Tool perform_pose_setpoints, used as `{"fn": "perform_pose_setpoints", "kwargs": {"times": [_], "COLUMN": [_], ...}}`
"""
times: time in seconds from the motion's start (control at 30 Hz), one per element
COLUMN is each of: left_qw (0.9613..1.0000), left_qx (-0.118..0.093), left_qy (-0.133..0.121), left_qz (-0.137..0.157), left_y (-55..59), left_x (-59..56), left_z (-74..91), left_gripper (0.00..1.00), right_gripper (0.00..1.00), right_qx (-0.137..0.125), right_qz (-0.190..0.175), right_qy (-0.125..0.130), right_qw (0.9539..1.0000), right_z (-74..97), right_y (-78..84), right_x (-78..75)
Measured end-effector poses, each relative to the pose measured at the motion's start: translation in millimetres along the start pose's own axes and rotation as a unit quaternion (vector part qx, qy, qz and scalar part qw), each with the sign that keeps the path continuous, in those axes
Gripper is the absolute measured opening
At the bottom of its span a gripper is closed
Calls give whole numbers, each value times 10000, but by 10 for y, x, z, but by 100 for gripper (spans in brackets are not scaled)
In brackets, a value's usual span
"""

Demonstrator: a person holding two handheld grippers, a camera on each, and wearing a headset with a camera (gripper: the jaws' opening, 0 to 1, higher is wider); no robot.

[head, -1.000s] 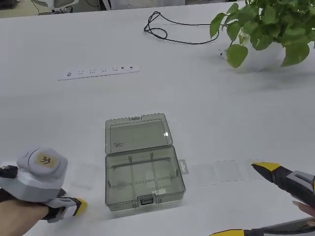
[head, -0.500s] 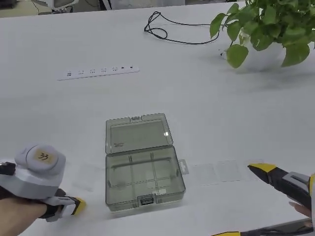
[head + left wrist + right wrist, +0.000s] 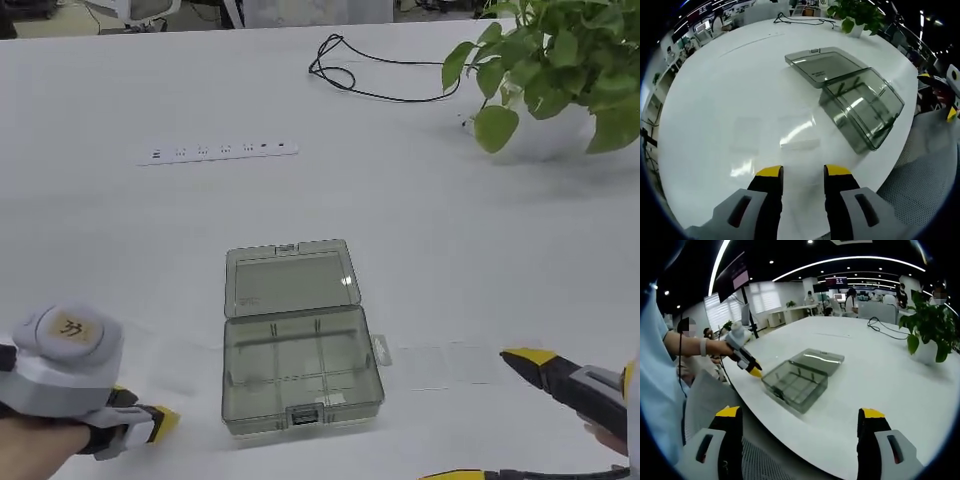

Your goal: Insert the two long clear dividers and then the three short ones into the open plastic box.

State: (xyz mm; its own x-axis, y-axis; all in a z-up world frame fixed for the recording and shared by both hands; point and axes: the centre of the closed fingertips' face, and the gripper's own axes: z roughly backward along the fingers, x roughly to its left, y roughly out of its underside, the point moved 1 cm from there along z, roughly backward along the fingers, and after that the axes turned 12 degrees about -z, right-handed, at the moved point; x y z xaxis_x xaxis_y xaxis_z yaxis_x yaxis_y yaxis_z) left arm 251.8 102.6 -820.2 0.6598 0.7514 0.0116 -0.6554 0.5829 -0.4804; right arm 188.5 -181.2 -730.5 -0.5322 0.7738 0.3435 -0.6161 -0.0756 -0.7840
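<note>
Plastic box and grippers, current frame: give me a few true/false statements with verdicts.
1. The plastic box has its lid open, lying flat on the table behind the base. True.
2. The right gripper holds a clear divider. False: its jaws stand wide apart with nothing between them.
3. Clear dividers lie on the table to the right of the box. True.
4. The power strip sits inside the box. False: it lies on the table well beyond the lid.
5. The left gripper is shut on the box's latch. False: it is open, clear of the box, on its left side.
</note>
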Motion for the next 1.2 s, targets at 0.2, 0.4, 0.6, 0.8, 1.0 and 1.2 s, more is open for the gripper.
{"fn": "perform_pose_setpoints", "kwargs": {"times": [0.2,0.4,0.6,0.8,1.0,1.2], "left_qw": [9993,9966,9910,9839,9804,9755], "left_qx": [-314,-686,-1105,-1417,-1672,-1928], "left_qy": [11,48,142,274,300,316], "left_qz": [220,448,741,1053,1002,1011], "left_y": [-66,-109,-228,-387,-571,-709], "left_x": [-8,-61,-102,-163,-301,-432], "left_z": [130,259,367,332,307,319], "left_gripper": [30,30,30,30,30,30], "right_gripper": [93,92,93,87,68,54], "right_qx": [-89,-92,-208,-291,-161,-157], "right_qz": [-419,-769,-957,-1059,-1106,-1347], "right_qy": [-89,-132,-247,-501,-549,-719], "right_qw": [9990,9969,9949,9927,9922,9881], "right_z": [-63,-135,-271,-443,-633,-885], "right_y": [-90,-140,-238,-459,-593,-754], "right_x": [-16,-7,18,125,162,341]}}
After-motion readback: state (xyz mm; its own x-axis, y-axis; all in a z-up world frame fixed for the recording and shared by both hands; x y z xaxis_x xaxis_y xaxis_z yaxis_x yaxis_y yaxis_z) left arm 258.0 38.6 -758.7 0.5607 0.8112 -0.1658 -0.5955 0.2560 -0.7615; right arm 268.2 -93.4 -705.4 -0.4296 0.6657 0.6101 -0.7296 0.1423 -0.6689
